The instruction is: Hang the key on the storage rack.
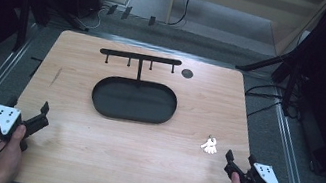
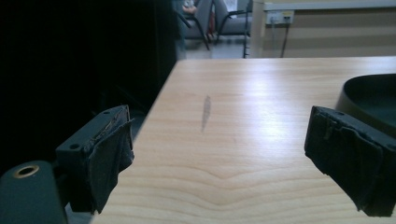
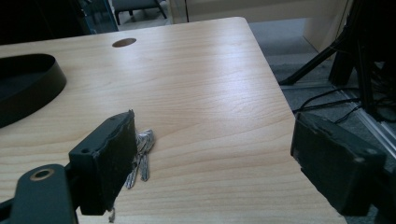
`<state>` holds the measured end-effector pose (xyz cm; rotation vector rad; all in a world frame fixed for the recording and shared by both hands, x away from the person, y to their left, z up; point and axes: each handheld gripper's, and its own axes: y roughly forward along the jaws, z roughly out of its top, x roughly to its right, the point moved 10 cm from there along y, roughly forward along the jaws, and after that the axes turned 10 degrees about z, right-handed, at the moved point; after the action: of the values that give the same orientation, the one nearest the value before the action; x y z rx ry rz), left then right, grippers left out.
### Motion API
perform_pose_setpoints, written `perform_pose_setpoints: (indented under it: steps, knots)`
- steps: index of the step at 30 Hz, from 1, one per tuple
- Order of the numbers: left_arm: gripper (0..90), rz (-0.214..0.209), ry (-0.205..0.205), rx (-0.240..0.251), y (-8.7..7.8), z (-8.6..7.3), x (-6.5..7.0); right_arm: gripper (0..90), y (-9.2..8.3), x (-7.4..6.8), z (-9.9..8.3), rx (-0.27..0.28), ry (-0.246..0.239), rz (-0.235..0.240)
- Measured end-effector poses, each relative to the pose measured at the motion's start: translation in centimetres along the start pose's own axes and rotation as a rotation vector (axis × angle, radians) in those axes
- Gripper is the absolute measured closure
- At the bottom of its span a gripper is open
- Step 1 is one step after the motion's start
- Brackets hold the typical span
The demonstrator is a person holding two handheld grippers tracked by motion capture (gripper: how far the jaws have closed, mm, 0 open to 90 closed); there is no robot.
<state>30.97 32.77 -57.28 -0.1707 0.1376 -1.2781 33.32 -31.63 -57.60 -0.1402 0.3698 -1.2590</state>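
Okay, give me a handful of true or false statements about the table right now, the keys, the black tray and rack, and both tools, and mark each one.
1. The keys lie on the table near the right tool. True.
2. The keys are inside the black oval tray. False: they lie on bare wood, to the right of the tray.
3. The left tool is shut on something. False: its jaws stand apart with nothing between them.
4. The right tool is open. True.
5. The keys hang from the hook rack. False: its pegs carry nothing.
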Motion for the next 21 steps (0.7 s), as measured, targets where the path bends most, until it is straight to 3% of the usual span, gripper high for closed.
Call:
perform_pose_setpoints:
  steps: [3, 7, 8, 10, 11, 13, 15, 17, 19, 20, 21]
  knots:
    - [8.1, -0.004, -0.028, -0.023, 0.1, -0.1, -0.2, 14.8, 0.2, -0.2, -0.1, -0.019, -0.020, 0.000]
    - [8.1, 0.020, 0.024, -0.007, 0.0, -0.1, 0.1, 16.9, 0.5, -0.4, -0.2, -0.075, -0.023, -0.026]
    - [8.0, 0.024, 0.024, -0.006, 0.0, -0.1, 0.2, 19.4, 0.5, -0.6, 0.3, -0.111, -0.040, -0.057]
    - [7.9, 0.018, 0.013, -0.007, 0.0, -0.1, 0.1, 21.3, 0.4, -1.0, 1.0, -0.141, -0.062, -0.065]
    - [7.9, 0.001, 0.003, -0.011, 0.1, -0.1, 0.1, 21.3, 0.4, -1.0, 1.0, -0.141, -0.062, -0.065]
    - [3.1, -0.025, -0.010, -0.037, 0.3, -0.2, 0.2, 25.2, 0.4, -1.4, 1.9, -0.200, -0.041, -0.074]
    - [2.4, -0.036, 0.002, -0.056, 0.4, -0.3, 0.3, 24.8, 0.5, -1.5, 2.2, -0.228, -0.013, -0.061]
    - [2.5, -0.025, 0.032, -0.064, 0.5, -0.4, 0.5, 24.8, 0.7, -1.5, 2.6, -0.311, 0.007, -0.052]
    - [2.5, -0.019, 0.062, -0.068, 0.6, -0.5, 0.8, 24.9, 0.9, -1.6, 2.8, -0.429, 0.018, -0.046]
    - [2.5, -0.018, 0.069, -0.062, 0.6, -0.5, 0.9, 25.4, 1.2, -2.0, 2.8, -0.554, 0.023, -0.022]
    - [2.5, -0.019, 0.079, -0.056, 0.5, -0.4, 0.9, 25.4, 1.2, -2.0, 2.8, -0.554, 0.023, -0.022]
